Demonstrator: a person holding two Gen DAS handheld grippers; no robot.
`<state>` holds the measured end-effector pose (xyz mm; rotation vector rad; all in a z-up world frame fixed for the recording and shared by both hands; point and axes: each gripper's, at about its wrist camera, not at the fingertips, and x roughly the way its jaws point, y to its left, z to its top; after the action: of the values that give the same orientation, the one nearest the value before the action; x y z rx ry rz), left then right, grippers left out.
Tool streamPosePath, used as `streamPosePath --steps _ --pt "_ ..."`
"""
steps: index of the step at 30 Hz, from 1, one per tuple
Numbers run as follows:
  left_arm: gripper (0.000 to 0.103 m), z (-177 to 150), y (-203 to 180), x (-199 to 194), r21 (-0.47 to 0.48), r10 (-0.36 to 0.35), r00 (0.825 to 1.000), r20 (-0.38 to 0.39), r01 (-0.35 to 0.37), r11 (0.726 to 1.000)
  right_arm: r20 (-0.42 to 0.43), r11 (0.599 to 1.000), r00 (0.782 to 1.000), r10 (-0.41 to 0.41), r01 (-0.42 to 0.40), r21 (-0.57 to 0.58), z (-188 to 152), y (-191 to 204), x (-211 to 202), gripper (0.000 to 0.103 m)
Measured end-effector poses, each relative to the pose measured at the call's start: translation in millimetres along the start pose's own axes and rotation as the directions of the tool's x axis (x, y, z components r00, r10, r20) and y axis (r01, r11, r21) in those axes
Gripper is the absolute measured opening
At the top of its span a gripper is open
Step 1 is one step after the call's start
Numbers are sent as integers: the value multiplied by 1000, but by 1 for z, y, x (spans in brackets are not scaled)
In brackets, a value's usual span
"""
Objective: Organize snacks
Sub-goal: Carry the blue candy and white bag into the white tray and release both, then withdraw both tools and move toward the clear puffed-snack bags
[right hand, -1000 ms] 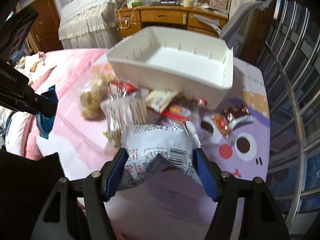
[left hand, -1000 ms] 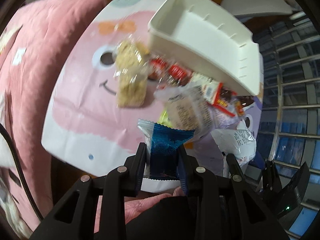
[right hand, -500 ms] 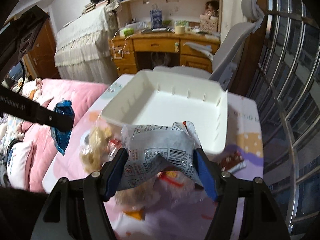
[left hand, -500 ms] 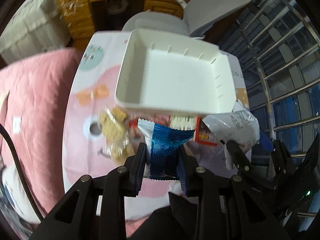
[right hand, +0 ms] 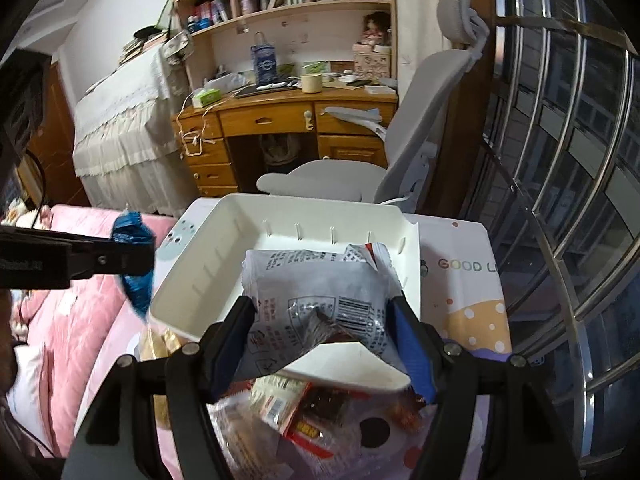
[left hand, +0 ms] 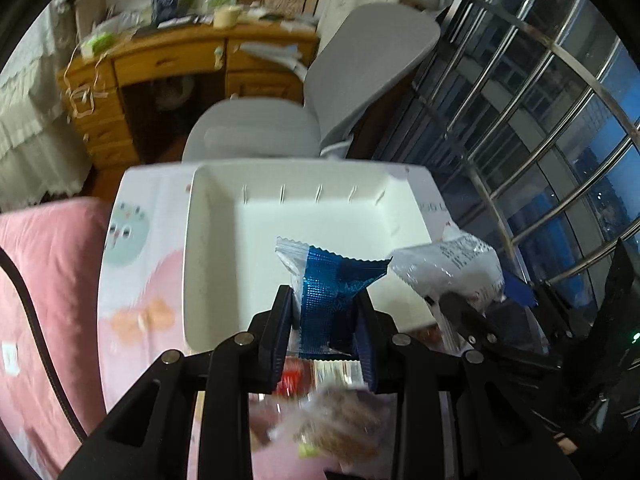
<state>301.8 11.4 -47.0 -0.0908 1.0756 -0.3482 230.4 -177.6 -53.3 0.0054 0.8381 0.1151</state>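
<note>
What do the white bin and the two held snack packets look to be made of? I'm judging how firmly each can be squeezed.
White bin: seemingly rigid moulded plastic, matte, with crisp ribs on its inner wall. Blue packet in the left gripper: thin foil-like film, glittery, with zigzag-cut ends. Grey-white packet in the right gripper: soft glossy plastic film, creased, with printed barcode.

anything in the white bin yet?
No. The white bin shows a bare floor; both packets remain clamped in the grippers above it.
</note>
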Motion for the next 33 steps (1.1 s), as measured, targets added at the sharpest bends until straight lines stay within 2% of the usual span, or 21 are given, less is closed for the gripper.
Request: streamPosePath --steps 5,6,9,10,13,18,20,26,33 --pt "28 8 2 15 26 -28 999 27 27 999 -3 999 1000 -24 25 41 5 -4 11 70" --pt "32 10 3 18 23 -32 999 30 32 999 -4 998 999 -36 36 50 8 -5 14 71" --pt "67 11 7 25 6 -47 998 29 47 999 -10 997 999 -44 45 69 12 -8 18 75" --pt "68 10 9 25 -2 -49 998 37 49 999 -19 996 999 -51 52 71 11 -7 19 75" --pt "71 8 13 28 -27 -62 998 23 63 998 -72 988 990 -121 128 89 11 -9 28 76" --pt "71 1 18 26 -52 -45 999 -3 44 998 -101 979 993 -64 82 188 5 -14 24 76" --pt "71 -4 19 24 -58 -13 1000 -14 12 998 -106 977 993 -57 77 199 2 -14 21 76" --pt "71 -29 24 9 -98 10 999 -37 -13 995 -105 973 993 -46 68 222 -8 -13 5 76" --pt "71 -67 26 -15 -136 44 997 -67 -53 989 -117 959 993 9 24 282 -35 -16 -22 76"
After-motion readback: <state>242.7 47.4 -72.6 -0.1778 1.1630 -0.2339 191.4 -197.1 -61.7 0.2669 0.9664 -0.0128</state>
